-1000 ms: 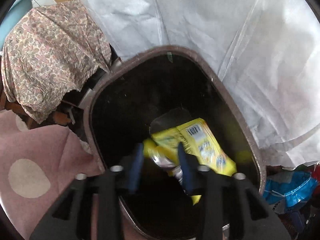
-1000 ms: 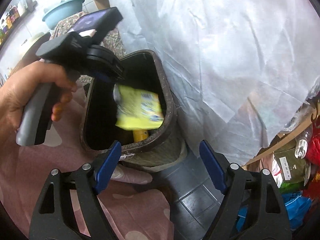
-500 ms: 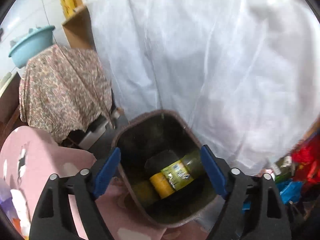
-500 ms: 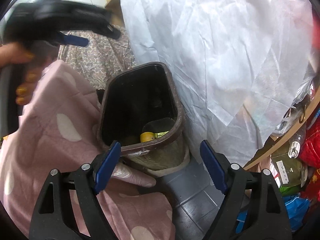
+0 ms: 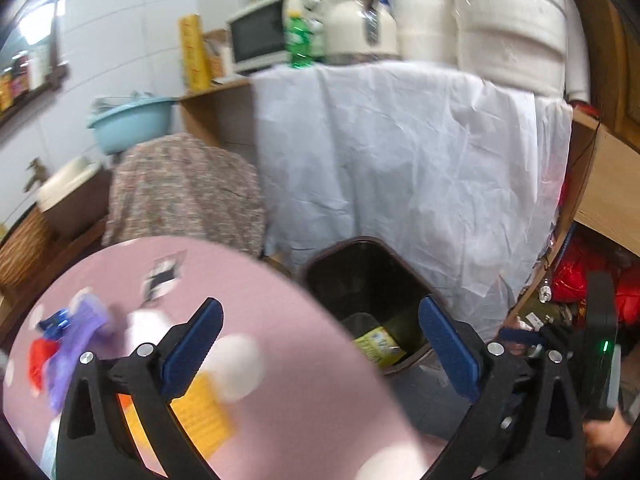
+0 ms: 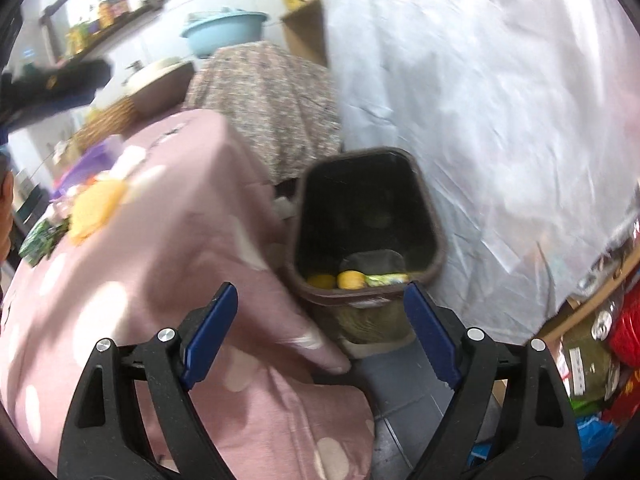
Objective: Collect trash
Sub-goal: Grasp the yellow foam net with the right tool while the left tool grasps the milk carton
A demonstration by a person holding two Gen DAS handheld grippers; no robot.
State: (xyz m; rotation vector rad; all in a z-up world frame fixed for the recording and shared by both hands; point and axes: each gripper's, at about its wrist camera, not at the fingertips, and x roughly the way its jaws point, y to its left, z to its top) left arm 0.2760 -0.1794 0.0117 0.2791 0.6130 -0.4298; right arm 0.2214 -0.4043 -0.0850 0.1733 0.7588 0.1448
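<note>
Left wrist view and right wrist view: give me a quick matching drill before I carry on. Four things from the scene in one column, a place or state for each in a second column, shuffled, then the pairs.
Things:
1. yellow packet
2. left gripper
3. blue basin
4. trash bin

Places or states:
A. on the floor between the pink dotted tablecloth and the white sheet
B. lying inside the bin
C. jaws just opened wide, nothing between them
D. up behind the floral cloth

Pairs: 1-B, 2-C, 3-D, 4-A
</note>
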